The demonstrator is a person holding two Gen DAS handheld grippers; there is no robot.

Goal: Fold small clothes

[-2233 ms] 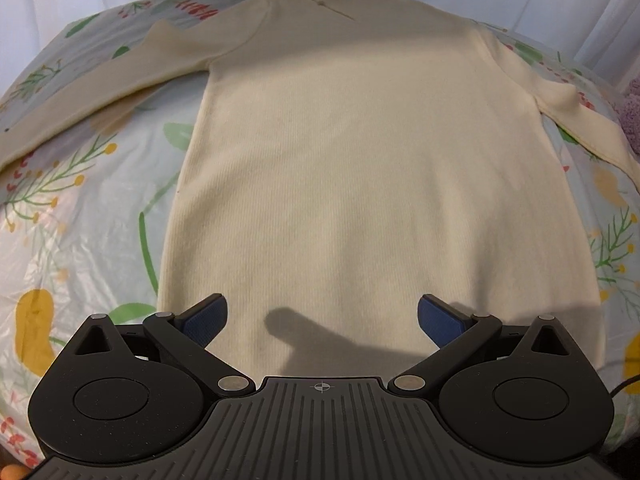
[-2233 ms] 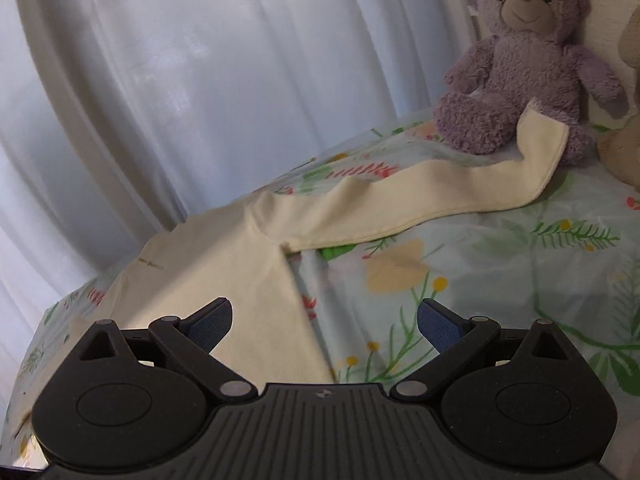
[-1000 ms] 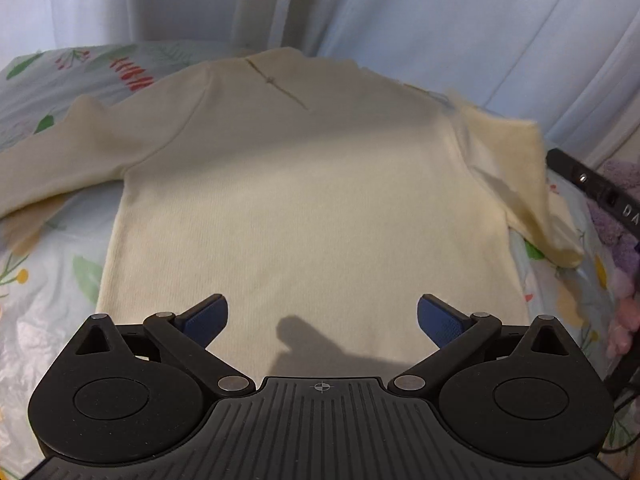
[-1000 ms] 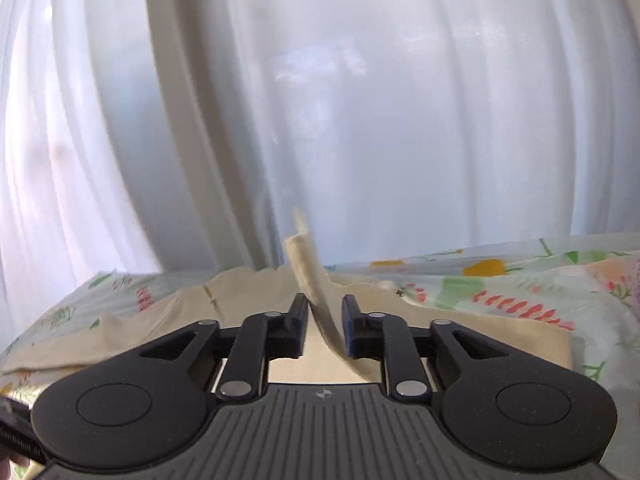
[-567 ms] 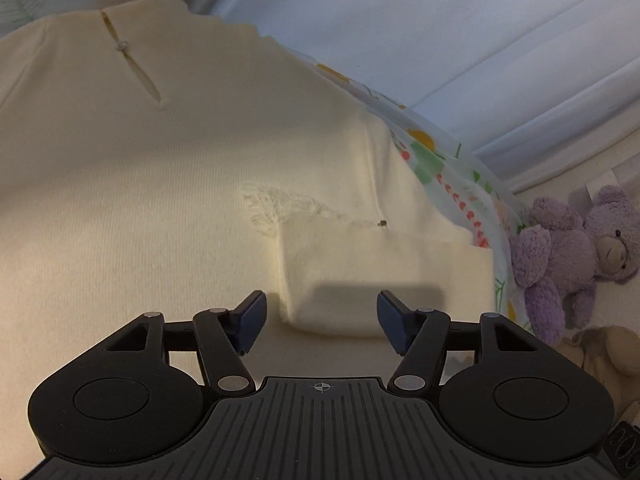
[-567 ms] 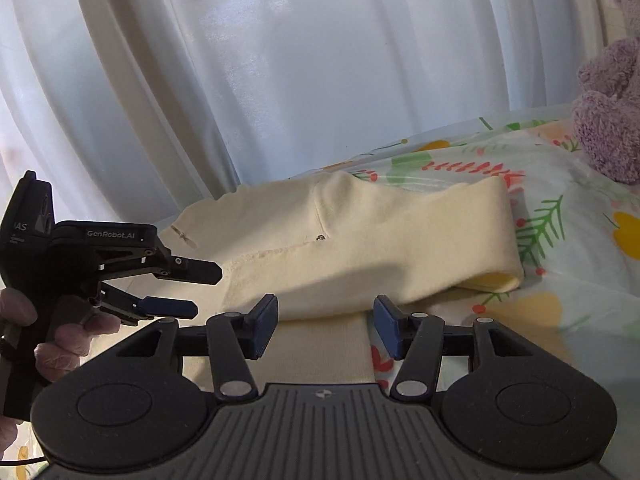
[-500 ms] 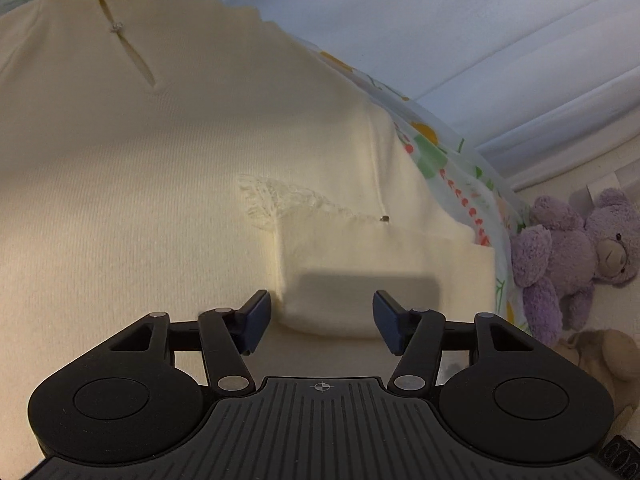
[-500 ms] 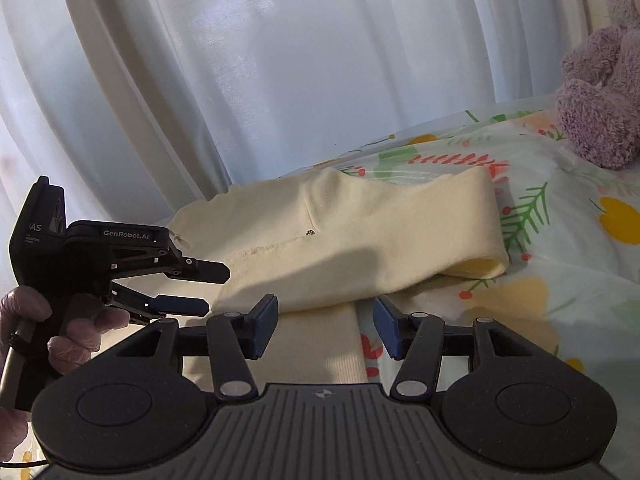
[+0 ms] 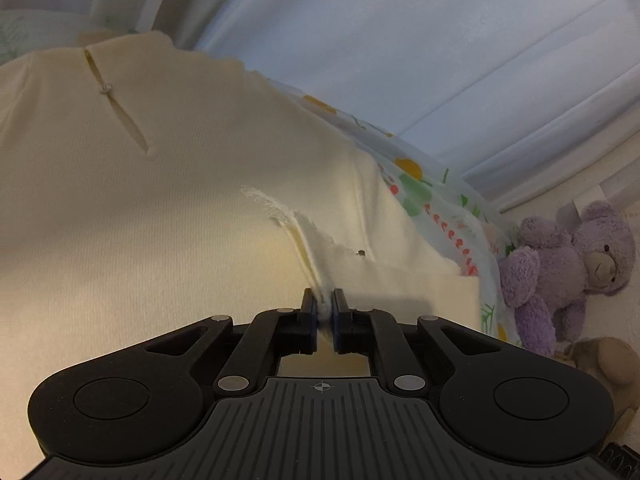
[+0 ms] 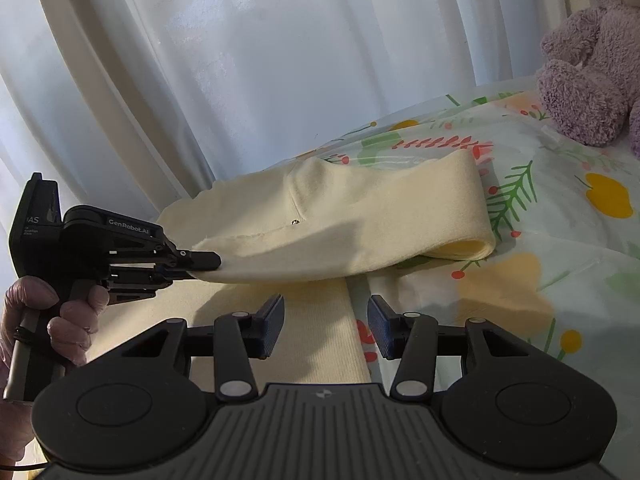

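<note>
A cream knit sweater (image 9: 160, 220) lies flat on the floral bed sheet (image 10: 560, 240), neck slit toward the curtain. Its right sleeve (image 10: 360, 216) is folded back over the body. My left gripper (image 9: 324, 312) is shut on the sleeve's frayed cuff (image 9: 304, 240) and lifts it slightly; it also shows in the right wrist view (image 10: 208, 260), pinching the cuff end. My right gripper (image 10: 326, 324) is open and empty, low over the sweater's side edge (image 10: 320, 340), a little short of the folded sleeve.
White curtains (image 10: 240, 60) hang behind the bed. A purple teddy bear (image 9: 568, 268) sits at the right, also in the right wrist view (image 10: 592, 60). A beige plush (image 9: 600, 360) lies below it. The person's hand (image 10: 60, 312) holds the left gripper.
The right gripper folded the sleeve over the body, let go and drew back. The left gripper has moved in and shut on the sleeve cuff, lifting it.
</note>
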